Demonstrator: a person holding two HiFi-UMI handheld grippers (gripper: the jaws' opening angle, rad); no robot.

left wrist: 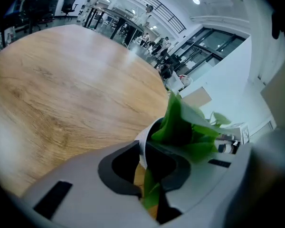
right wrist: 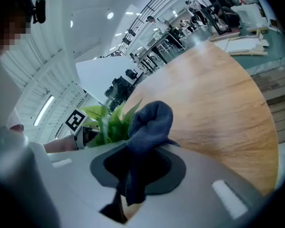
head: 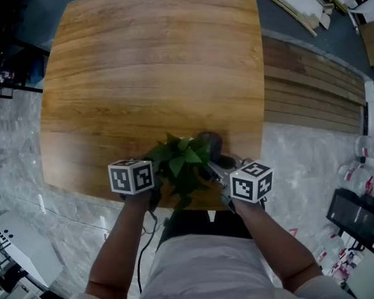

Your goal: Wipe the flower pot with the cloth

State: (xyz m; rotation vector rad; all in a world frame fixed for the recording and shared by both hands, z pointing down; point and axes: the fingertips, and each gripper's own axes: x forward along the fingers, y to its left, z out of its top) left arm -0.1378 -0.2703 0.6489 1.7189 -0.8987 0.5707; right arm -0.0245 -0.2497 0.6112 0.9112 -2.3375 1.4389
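Observation:
A small white flower pot [left wrist: 143, 145] with a leafy green plant [head: 181, 161] stands near the front edge of the wooden table [head: 156, 73]. My left gripper [head: 157, 180] is shut on the pot's rim, with leaves [left wrist: 180, 127] spilling over its jaws. The dark blue-grey cloth [right wrist: 145, 137] is bunched between the jaws of my right gripper [head: 213, 167], which is shut on it. That cloth [head: 210, 143] sits against the plant's right side. The pot itself is hidden under the leaves in the head view.
Wooden planks [head: 311, 86] lie on the floor to the right of the table. White boards [head: 299, 2] lie at the back right. Dark equipment [head: 358, 220] stands at the right edge. The person's forearms [head: 121, 248] reach in from below.

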